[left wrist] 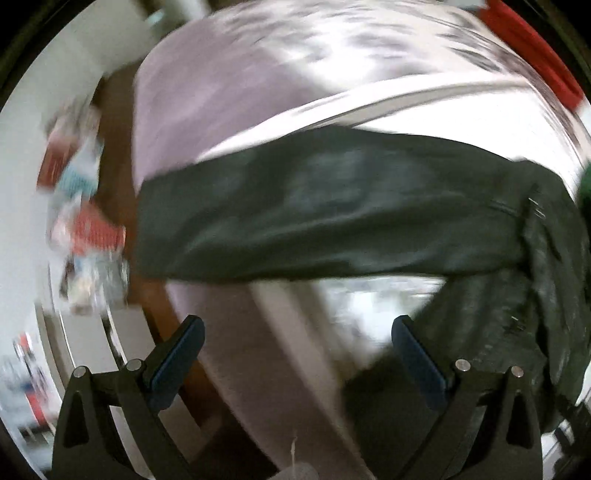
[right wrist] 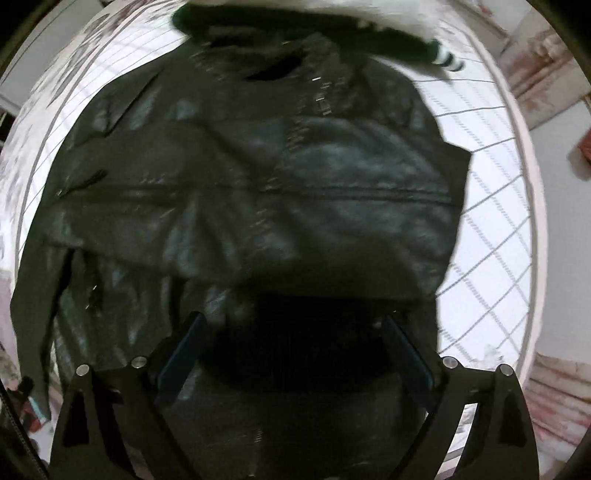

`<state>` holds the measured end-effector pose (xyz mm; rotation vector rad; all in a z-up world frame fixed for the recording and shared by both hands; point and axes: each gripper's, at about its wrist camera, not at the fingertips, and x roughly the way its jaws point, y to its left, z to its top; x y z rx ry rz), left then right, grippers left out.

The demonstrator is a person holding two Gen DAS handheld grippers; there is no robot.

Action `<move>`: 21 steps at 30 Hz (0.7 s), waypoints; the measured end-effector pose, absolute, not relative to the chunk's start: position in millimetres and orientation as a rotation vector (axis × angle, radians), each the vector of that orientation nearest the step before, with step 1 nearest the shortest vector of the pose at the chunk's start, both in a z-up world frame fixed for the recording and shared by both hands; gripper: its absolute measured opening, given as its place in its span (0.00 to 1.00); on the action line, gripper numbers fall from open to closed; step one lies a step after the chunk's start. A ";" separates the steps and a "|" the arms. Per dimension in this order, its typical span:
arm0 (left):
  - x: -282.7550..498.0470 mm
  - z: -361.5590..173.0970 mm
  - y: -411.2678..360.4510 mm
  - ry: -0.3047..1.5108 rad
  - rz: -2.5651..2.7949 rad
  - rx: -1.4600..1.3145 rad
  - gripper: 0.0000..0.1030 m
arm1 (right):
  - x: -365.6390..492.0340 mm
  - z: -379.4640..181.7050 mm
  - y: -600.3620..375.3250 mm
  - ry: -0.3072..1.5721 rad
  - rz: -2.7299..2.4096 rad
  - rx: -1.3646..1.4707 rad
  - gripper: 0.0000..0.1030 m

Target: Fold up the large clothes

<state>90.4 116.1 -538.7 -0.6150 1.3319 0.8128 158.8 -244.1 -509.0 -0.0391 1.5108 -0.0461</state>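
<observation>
Both hand-held grippers, left (left wrist: 297,328) and right (right wrist: 291,325), spread apart, empty, over creased, glossy black leather jacket (right wrist: 258,177).

Jacket (right wrist: 258,177) spread flat on bed (right wrist: 491,206), sleeve (left wrist: 332,206) stretched leftward; another garment (right wrist: 295,22) just behind collar

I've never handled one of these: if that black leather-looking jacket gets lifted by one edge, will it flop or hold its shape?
The black jacket would probably drape, since its sleeve lies creased on the bed cover. Its shiny surface may be slippery. It looks thick, so likely heavyish.
</observation>
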 end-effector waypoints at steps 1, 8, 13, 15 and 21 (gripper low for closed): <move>77.5 -546.7 123.9 1.326 0.830 -0.682 0.99 | 151.1 -511.6 -237.3 1.520 -0.028 -0.043 0.94; 24.0 -592.2 182.1 1.127 0.912 -1.158 0.75 | 114.0 -530.4 -183.5 1.572 0.052 -0.103 0.94; 15.9 -599.9 209.4 1.004 1.005 -1.237 0.53 | 95.1 -534.0 -147.7 1.566 0.058 -0.106 0.94; 17.4 -594.7 217.2 0.968 1.057 -1.214 0.36 | 86.0 -536.8 -138.7 1.563 0.055 -0.110 0.94; 33.8 -550.7 211.0 0.924 1.106 -0.972 0.06 | 68.8 -547.0 -124.8 1.558 0.046 -0.110 0.94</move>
